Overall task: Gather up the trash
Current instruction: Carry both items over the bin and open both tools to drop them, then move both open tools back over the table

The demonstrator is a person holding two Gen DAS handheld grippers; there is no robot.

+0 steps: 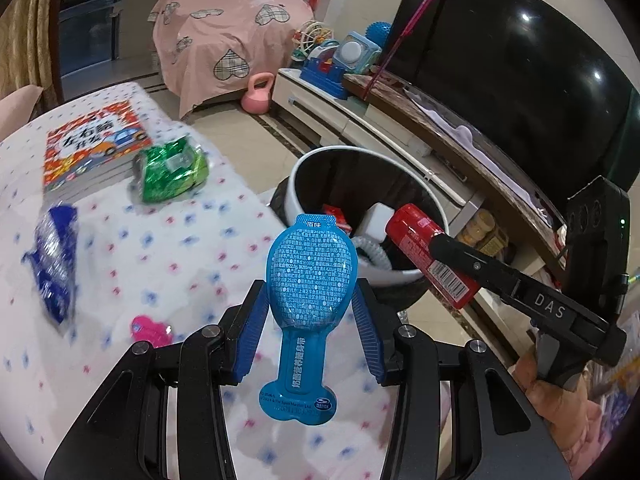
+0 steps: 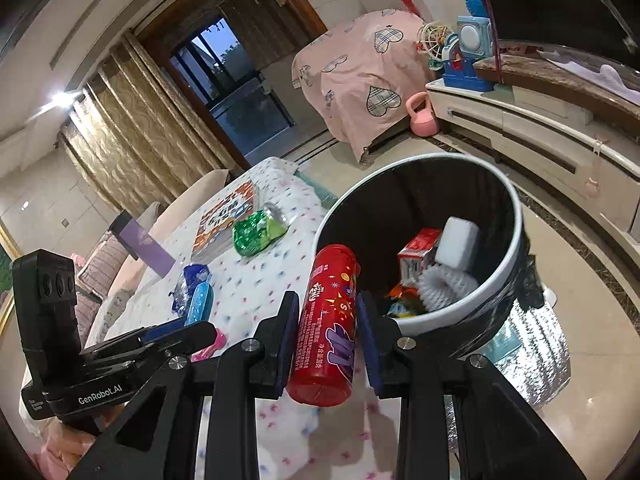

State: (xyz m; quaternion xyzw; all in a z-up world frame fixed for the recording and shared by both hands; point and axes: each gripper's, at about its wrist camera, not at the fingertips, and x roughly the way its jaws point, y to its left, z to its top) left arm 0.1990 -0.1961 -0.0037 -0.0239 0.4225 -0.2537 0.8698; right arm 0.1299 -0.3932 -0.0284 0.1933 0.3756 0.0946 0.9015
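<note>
My left gripper (image 1: 312, 300) is shut on a blue spoon-shaped snack packet (image 1: 310, 276) and holds it above the table's right edge, near the trash bin (image 1: 402, 276). My right gripper (image 2: 328, 312) is shut on a red candy tube (image 2: 328, 320), held at the rim of the bin (image 2: 516, 208); the tube also shows in the left wrist view (image 1: 424, 248). The bin holds a white block, a small red carton and a ribbed hose. A green foil wrapper (image 1: 170, 168) and a blue wrapper (image 1: 54, 256) lie on the table.
The table carries a dotted white cloth (image 1: 160, 248), a children's book (image 1: 92, 148) and a small pink item (image 1: 150, 330). A TV stand (image 1: 360, 116) with toys and a TV runs behind the bin. A pink kettlebell (image 1: 259, 94) sits on the floor.
</note>
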